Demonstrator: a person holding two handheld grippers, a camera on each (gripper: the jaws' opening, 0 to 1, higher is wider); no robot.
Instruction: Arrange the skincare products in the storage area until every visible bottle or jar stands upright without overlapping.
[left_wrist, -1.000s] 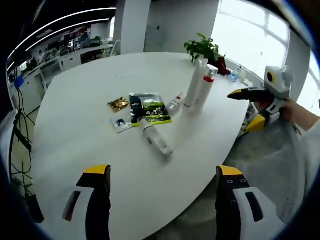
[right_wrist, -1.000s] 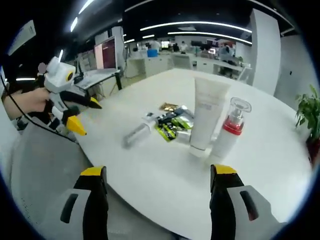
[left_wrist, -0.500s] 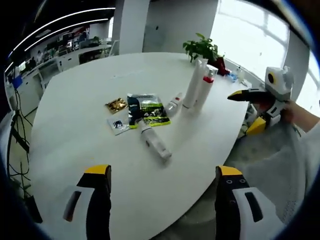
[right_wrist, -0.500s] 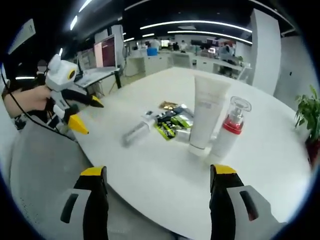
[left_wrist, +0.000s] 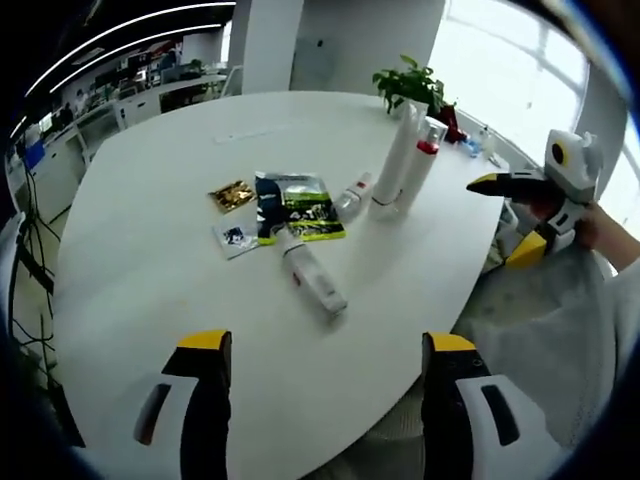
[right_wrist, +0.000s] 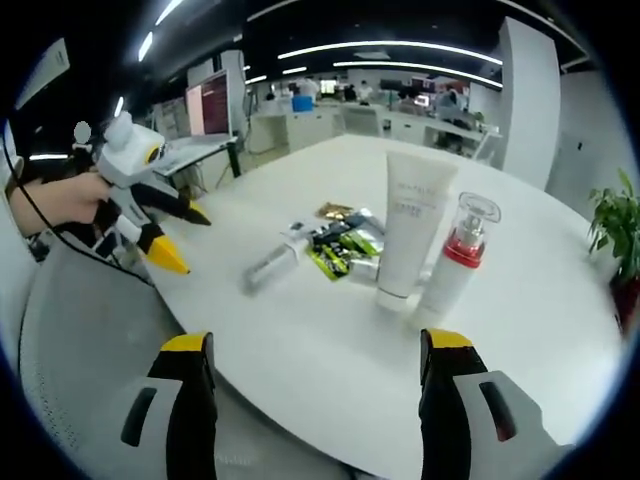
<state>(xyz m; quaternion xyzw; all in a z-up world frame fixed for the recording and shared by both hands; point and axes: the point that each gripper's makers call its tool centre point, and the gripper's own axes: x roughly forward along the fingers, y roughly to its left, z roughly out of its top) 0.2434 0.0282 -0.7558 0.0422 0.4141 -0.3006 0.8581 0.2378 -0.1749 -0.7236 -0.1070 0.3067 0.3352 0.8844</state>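
Now, on the white table (left_wrist: 150, 250), taking the dark green sachet (left_wrist: 296, 208) as the landmark and reading across the left gripper view: a gold packet (left_wrist: 232, 194) lies just left of it, a small flat sample packet (left_wrist: 236, 237) below-left; a small tube (left_wrist: 313, 279) lies on its side just below it, touching its lower edge; a small bottle (left_wrist: 352, 194) lies tipped at its right edge; further right a tall white tube (left_wrist: 396, 155) and a red-collared pump bottle (left_wrist: 420, 165) stand upright, side by side; a potted plant (left_wrist: 412, 88) sits beyond them; the left gripper (left_wrist: 325, 355) hangs over the near table edge, jaws wide apart, empty; the right gripper (right_wrist: 316, 348) likewise gapes with nothing between its jaws.
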